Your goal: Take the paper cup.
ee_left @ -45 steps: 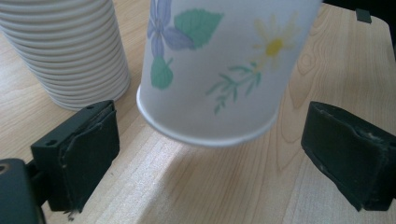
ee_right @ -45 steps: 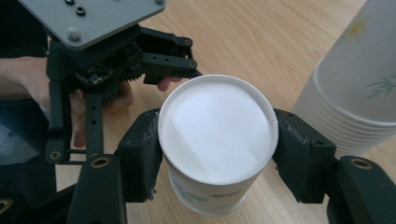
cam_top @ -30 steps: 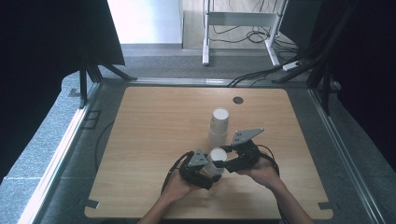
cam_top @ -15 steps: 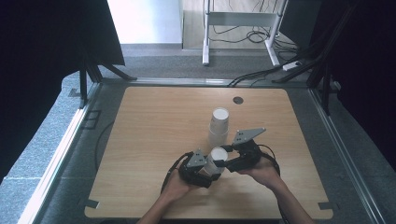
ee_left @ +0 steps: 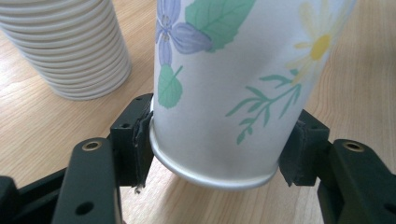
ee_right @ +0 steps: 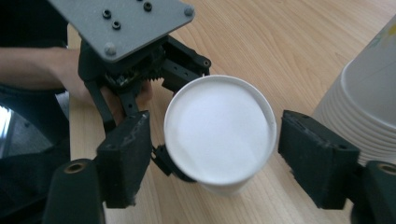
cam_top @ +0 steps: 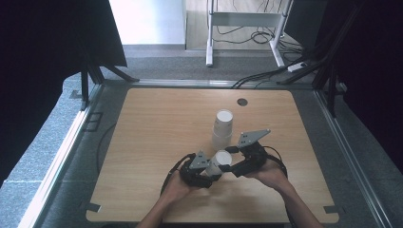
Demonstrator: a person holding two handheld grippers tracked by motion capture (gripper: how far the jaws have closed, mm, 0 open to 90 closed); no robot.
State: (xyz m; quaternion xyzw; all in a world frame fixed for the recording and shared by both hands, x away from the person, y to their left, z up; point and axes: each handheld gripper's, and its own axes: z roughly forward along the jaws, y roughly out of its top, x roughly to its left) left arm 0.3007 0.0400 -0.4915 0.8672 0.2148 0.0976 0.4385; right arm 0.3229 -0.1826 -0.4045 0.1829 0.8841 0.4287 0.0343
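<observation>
high view: the wooden surface [cam_top: 157, 137] carries a stack of paper cups [cam_top: 222, 127] a little past its middle. at about 6 o'clock from that stack, near the front edge, a single paper cup [cam_top: 221, 159] sits between the two grippers. the left gripper [cam_top: 209, 166] comes in from 8 o'clock of the cup, the right gripper [cam_top: 230, 164] from 4 o'clock, each in one of the person's hands. a small dark round spot [cam_top: 242, 101] lies on the surface at 1 o'clock from the stack.

left gripper view: the cup [ee_left: 224, 88], white with printed flowers and green leaves, fills the middle, its metal-looking bottom rim low between the two black jaws. the left gripper [ee_left: 219, 144] has just been closing and its pads press on the cup's base at 9 and 3 o'clock: it is clenched on the cup. the cup's base seems lifted off the wood, with a shadow below it. the ribbed stack of cups [ee_left: 70, 46] stands at 10 o'clock, apart from the cup.

right gripper view: the cup's open white mouth [ee_right: 218, 128] faces the camera. the right gripper [ee_right: 215, 154] has just been opening; its pads stand clear of the rim at 9 and 3 o'clock, so it is released with the cup between its jaws. the left gripper [ee_right: 154, 135] with its grey plate holds the cup from 10 o'clock. the stack [ee_right: 364, 112] stands at 3 o'clock.
</observation>
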